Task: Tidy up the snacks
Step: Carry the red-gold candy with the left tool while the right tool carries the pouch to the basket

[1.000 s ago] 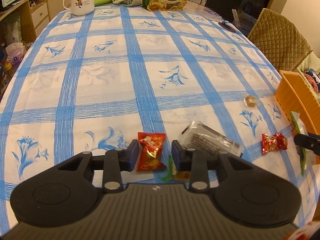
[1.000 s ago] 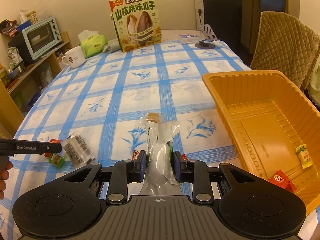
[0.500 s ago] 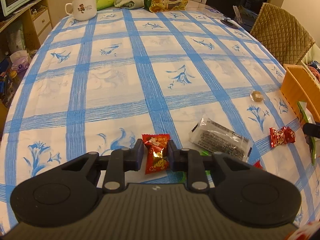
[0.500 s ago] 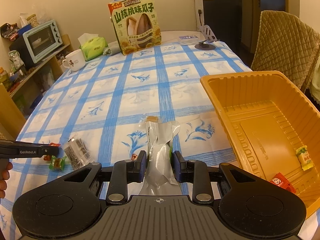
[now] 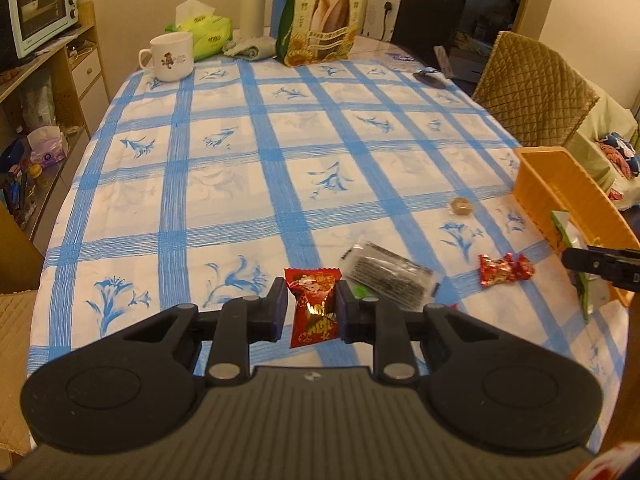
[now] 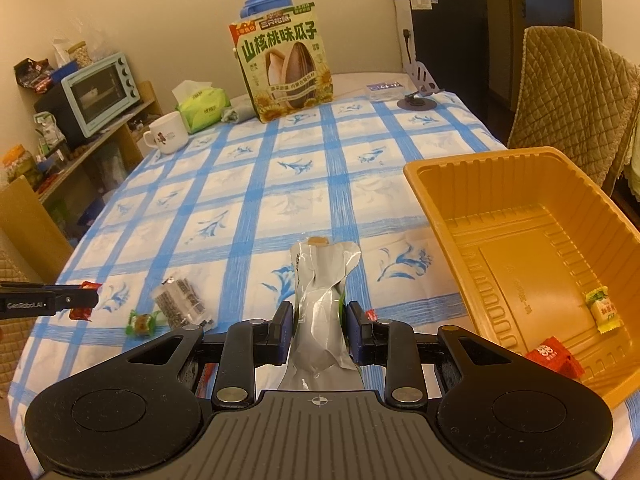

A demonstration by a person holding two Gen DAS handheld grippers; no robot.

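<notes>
Both wrist views angled down, close over shared checked tablecloth (image 5: pixel 224 184), orange tray (image 6: pixel 520 216)

The left gripper (image 5: pixel 312 310) points steeply down toward the table, its jaws clamped on a red candy packet (image 5: pixel 313 307) that hangs between the pads, clear of the cloth. The right gripper (image 6: pixel 319 330) also tilts downward, its jaws pressed on the sides of a silver foil pouch (image 6: pixel 323 304) that stands upright between them. In the right wrist view, the left gripper's fingers (image 6: pixel 60 301) reach in level from the left edge.
</notes>
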